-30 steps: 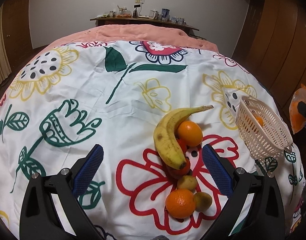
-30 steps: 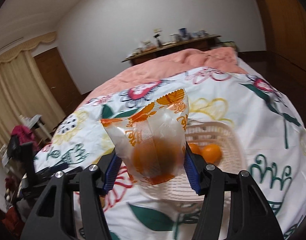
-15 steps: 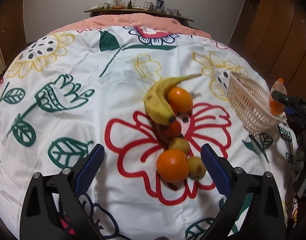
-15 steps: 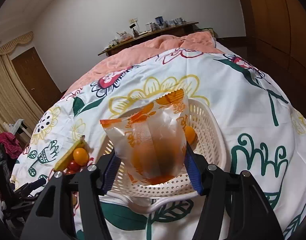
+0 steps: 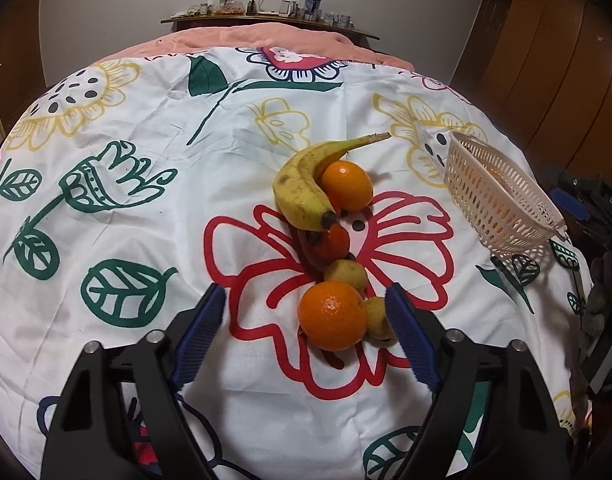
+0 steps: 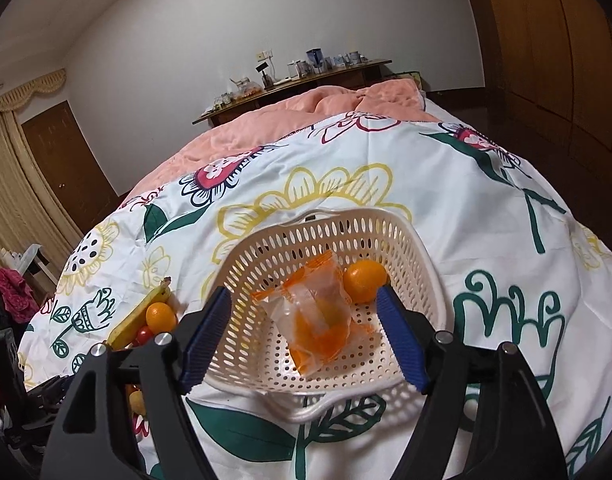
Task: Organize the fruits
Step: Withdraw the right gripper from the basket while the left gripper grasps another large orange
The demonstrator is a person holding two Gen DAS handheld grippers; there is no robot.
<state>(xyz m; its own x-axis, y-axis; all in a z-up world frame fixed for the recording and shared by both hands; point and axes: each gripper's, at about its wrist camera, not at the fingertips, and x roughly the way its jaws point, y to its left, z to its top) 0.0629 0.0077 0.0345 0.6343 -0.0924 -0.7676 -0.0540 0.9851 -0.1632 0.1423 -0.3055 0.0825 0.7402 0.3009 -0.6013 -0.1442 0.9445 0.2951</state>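
A white plastic basket (image 6: 421, 276) lies on the flowered bedspread and holds a bagged orange (image 6: 317, 316) and a loose orange (image 6: 363, 276). My right gripper (image 6: 306, 320) is open just above the basket's near rim, empty. In the left wrist view a banana (image 5: 309, 184), an orange (image 5: 345, 186), a red tomato (image 5: 333, 242), two small yellow-green fruits (image 5: 345, 274) and a second orange (image 5: 331, 316) lie in a row. My left gripper (image 5: 306, 320) is open, its jaws either side of the near orange. The basket (image 5: 501, 200) stands to the right.
The bedspread (image 5: 146, 160) covers a bed with a pink blanket (image 6: 306, 120) at the far end. A wooden shelf with small items (image 5: 266, 12) is behind it. Wooden wardrobes (image 5: 565, 60) stand on the right, a door and curtain (image 6: 26, 184) on the left.
My right gripper has opened and the bagged orange now lies in the basket. My left gripper has moved forward and down toward the near orange.
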